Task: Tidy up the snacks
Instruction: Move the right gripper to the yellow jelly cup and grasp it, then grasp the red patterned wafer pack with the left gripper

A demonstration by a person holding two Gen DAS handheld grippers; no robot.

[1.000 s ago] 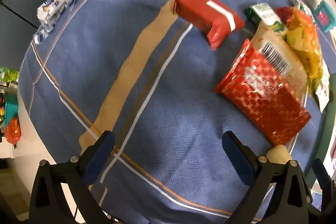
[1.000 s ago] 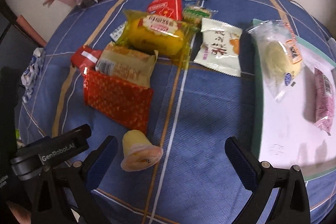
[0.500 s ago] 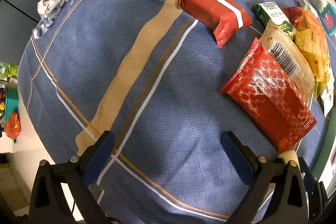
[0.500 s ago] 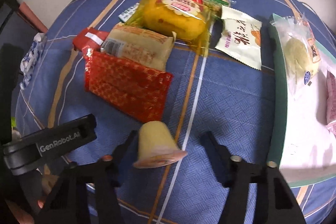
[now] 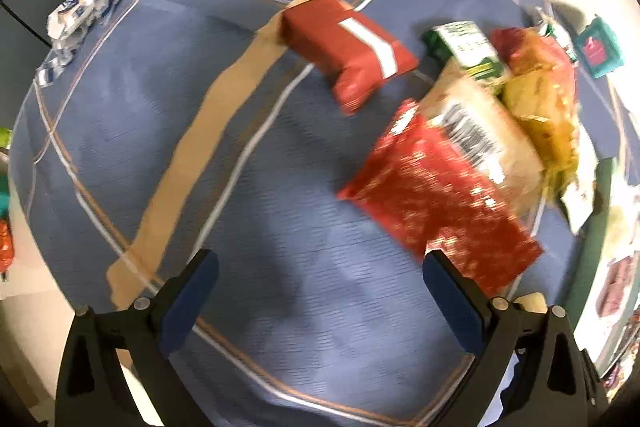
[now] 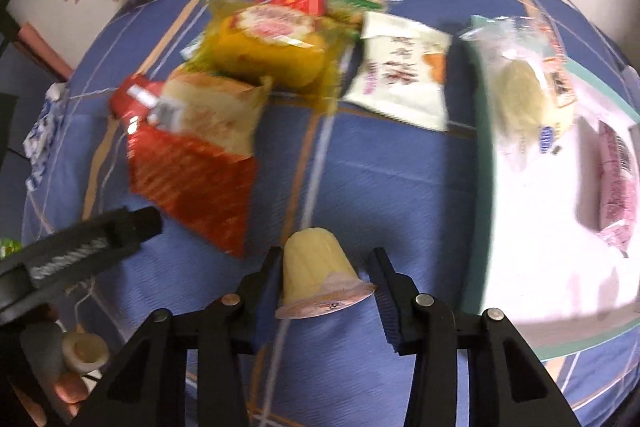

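Two snacks sit on your tray [image 6: 480,163]; your right claw [image 6: 326,281] just closed on the jelly cup [image 6: 316,267], left claw [image 5: 320,295] wide, pile [image 6: 224,99] left.

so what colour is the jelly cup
Pale yellow with a pinkish lid, clearest in the right wrist view: jelly cup.

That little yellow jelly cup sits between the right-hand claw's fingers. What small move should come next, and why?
Probably a short lift. The right gripper has just been closing around the jelly cup, which lies on its side on the blue tablecloth, and its pads look pressed against it. Raising it clear would let it travel to the white tray nearby.
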